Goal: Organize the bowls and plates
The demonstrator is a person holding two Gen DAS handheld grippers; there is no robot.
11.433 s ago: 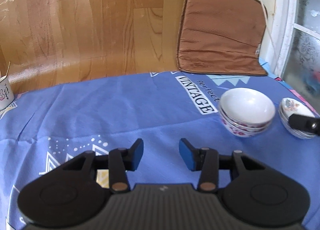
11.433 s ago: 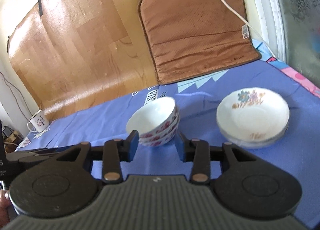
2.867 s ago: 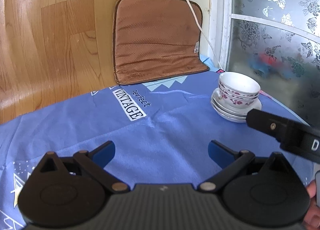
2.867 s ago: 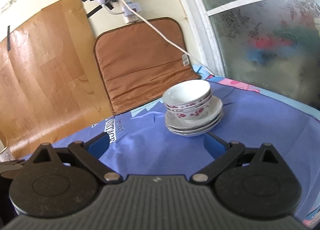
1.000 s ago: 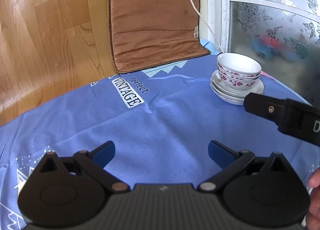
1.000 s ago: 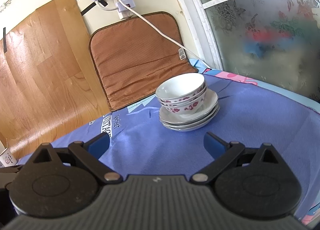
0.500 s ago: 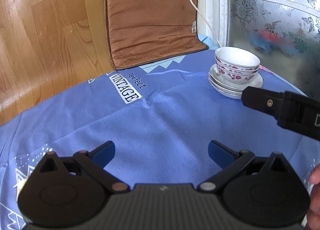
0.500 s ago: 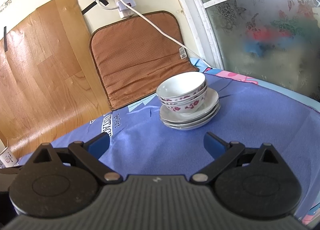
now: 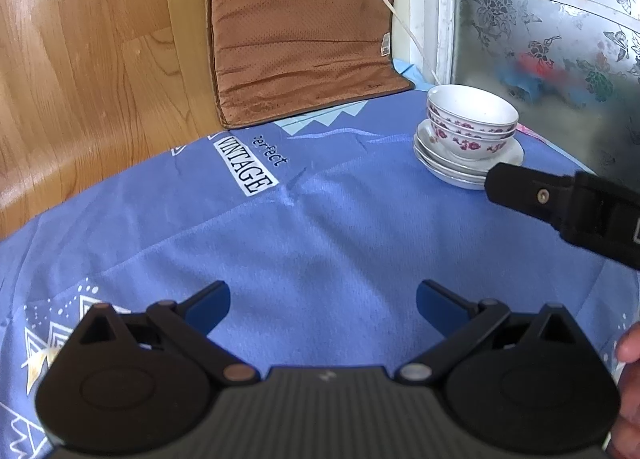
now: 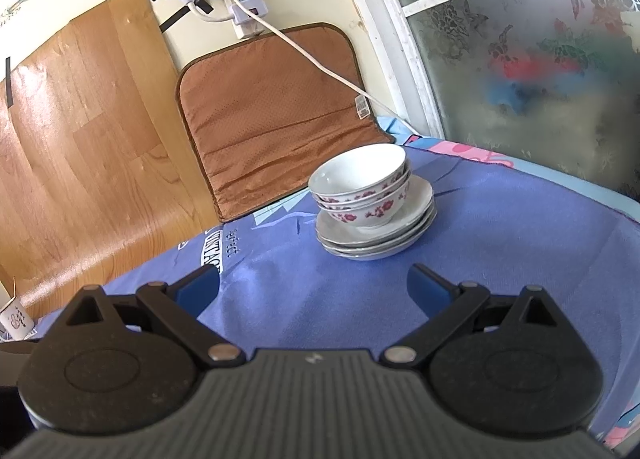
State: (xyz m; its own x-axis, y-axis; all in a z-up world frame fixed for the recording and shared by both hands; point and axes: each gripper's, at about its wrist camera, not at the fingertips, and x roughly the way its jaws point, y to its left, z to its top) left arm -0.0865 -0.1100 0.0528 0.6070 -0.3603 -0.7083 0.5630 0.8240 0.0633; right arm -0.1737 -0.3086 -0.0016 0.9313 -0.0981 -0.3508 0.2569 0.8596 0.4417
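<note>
The bowls [image 10: 362, 189] are nested and stacked on the plates [image 10: 376, 237], which rest on the blue cloth [image 9: 320, 227] of the counter, near the frosted window [image 10: 520, 59]. The right claw [image 10: 313, 285] is held wide and empty; the stack lies just ahead of it, apart from both fingers. The left claw [image 9: 323, 301] is likewise spread wide and empty, with the stack well ahead and to its right.
</note>
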